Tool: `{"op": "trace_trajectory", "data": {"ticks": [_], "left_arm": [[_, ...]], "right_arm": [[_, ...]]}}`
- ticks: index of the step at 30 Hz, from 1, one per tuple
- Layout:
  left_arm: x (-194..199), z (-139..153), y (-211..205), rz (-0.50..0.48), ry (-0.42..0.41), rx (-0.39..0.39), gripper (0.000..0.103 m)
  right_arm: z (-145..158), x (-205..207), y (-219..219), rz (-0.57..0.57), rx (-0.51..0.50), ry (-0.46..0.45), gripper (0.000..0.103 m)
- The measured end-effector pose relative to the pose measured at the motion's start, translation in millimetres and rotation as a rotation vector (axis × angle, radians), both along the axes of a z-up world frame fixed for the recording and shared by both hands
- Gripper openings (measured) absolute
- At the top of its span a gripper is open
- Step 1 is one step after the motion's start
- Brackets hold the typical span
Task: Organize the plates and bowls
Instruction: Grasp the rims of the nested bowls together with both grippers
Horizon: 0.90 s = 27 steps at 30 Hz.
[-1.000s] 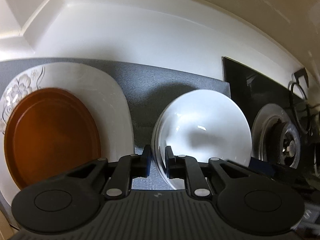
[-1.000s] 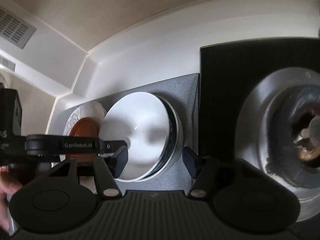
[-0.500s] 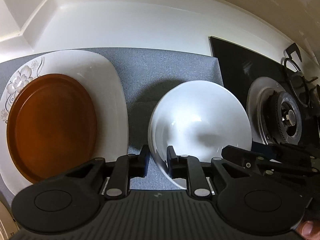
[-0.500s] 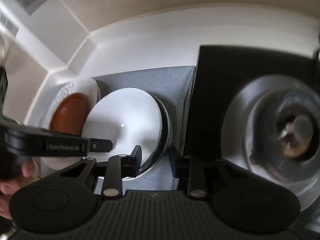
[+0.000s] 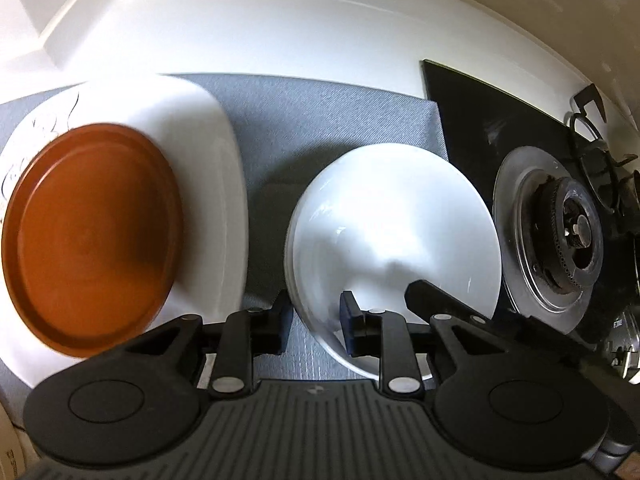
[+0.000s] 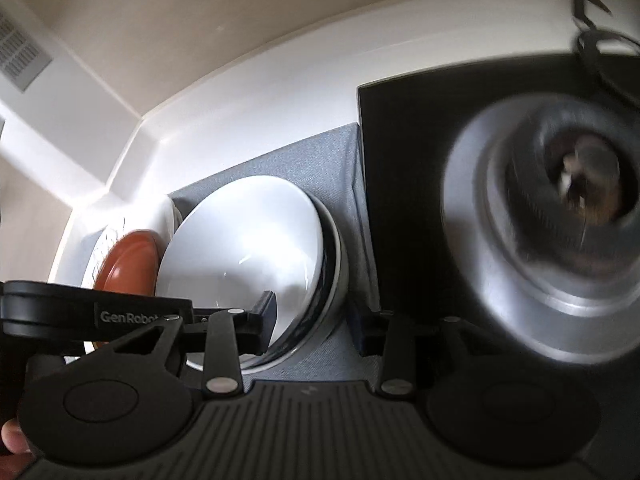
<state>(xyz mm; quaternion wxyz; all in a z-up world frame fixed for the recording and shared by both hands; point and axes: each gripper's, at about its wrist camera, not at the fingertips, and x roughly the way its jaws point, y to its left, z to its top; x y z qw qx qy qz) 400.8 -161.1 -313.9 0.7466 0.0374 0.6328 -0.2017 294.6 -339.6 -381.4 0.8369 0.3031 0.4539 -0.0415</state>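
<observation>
Left gripper [image 5: 314, 322]: jaws parted and just opened further, straddling the near rim of the white bowl [image 5: 394, 224]; the rim lies between the pads, which do not press it. Right gripper [image 6: 314, 322]: jaws also apart, having just widened again after narrowing, set around the opposite edge of the same bowl stack, one finger over the bowl's inside, the other outside over the mat; no visible clamp. The left gripper's body crosses the right view, bearing the partly hidden lettering "GenRobot".

The white bowl sits nested in a dark-lined bowl [image 6: 330, 264], seen only from the right wrist. Beside them, on the grey mat [image 5: 320, 120], a brown plate [image 5: 90, 236] rests on a white square plate [image 5: 208, 168] with a floral line print at its corner.

The mat covers a white table [image 5: 280, 40] with a raised back edge; a black glass hob [image 5: 480, 120] adjoins it, carrying a gas burner [image 5: 572, 236], sharp in the left view and blurred in the right. The right view alone shows a beige wall, a vent grille [image 6: 20, 56] and a fingertip [image 6: 14, 438].
</observation>
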Motion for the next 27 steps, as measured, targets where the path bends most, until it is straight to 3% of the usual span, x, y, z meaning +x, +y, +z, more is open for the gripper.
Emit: {"op": "trace_trajectory", "data": {"ticks": [8,15,21,27], "left_arm": [[-10,4,8,0.026,0.020,0.016,0.027],[-26,7,12,0.045,0.005,0.021,0.027],[-41,7,30,0.086,0.024,-0.021,0.027],[-49,16,45,0.041,0.006,-0.051,0.027]], "right_arm": [[-11,-3,-5,0.029,0.070,-0.046,0.043],[-10,-17,-1,0.044,0.074,-0.050,0.041],[-3,-27,9,0.061,0.061,-0.060,0.041],[13,-41,28,0.030,0.038,-0.064,0.041]]}}
